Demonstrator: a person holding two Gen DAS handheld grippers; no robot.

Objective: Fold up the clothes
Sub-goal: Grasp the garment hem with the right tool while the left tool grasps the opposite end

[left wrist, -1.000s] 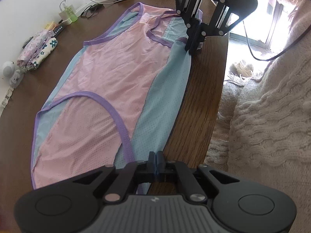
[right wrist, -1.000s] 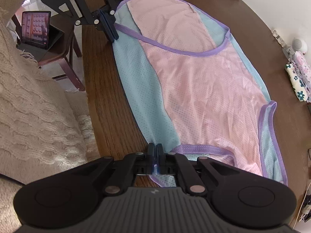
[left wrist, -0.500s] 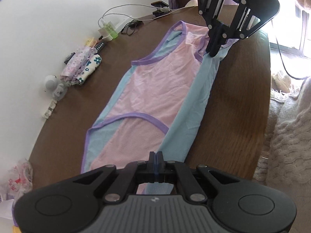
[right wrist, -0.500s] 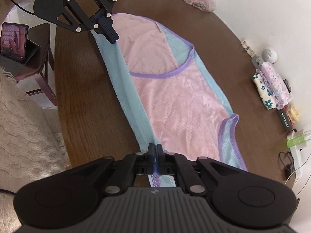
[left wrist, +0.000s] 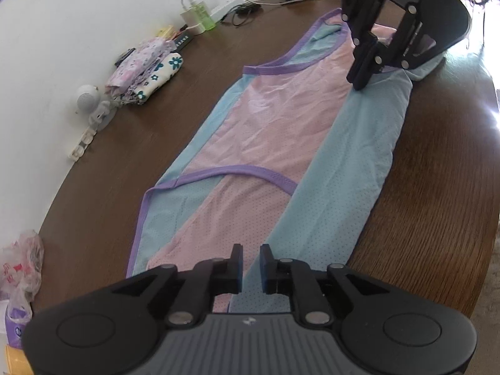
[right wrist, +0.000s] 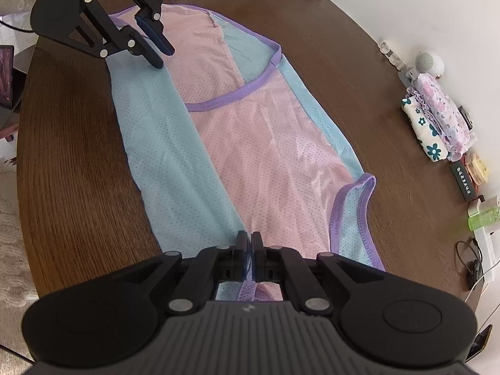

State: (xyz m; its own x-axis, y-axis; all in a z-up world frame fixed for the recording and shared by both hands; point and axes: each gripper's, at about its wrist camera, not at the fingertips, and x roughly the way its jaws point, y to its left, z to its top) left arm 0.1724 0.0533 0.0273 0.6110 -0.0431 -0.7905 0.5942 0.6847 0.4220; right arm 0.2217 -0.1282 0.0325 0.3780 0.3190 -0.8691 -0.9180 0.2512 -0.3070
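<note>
A pink and light-blue mesh tank top (left wrist: 275,131) with purple trim lies lengthwise on the round wooden table (left wrist: 437,193); its near blue side panel is folded over onto the pink middle. My left gripper (left wrist: 251,254) is open just above one end of the folded panel, holding nothing. It also shows in the right wrist view (right wrist: 161,51). My right gripper (right wrist: 249,243) is shut on the cloth at the other end of the top (right wrist: 250,143), and it shows in the left wrist view (left wrist: 364,76).
Along the wall side of the table sit folded floral cloths (left wrist: 147,68), a small white round device (left wrist: 87,101), a green bottle and a charger with cables (left wrist: 203,15), and a plastic bag (left wrist: 18,268). A knitted cream blanket (right wrist: 12,250) lies beyond the table edge.
Both grippers have carried the near blue edge over onto the pink middle and lowered it to the table. My left gripper has opened and let the cloth go.
</note>
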